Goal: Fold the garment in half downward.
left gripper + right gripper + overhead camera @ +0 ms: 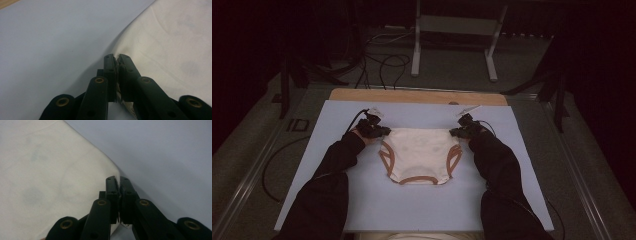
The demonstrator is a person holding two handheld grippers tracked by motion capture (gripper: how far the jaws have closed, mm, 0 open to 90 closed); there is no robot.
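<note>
A cream garment with brown-trimmed openings lies flat on the pale blue mat, its straight edge at the far side. My left gripper pinches the far left corner of that edge. In the left gripper view, my left gripper has its jaws pressed together with the garment cloth caught between them. My right gripper holds the far right corner. In the right gripper view, my right gripper is closed the same way on the garment edge.
The mat covers a wooden board whose far strip shows. Cables trail on the grey floor beyond it, near a white metal stand. Dark-sleeved forearms lie over the mat on both sides.
</note>
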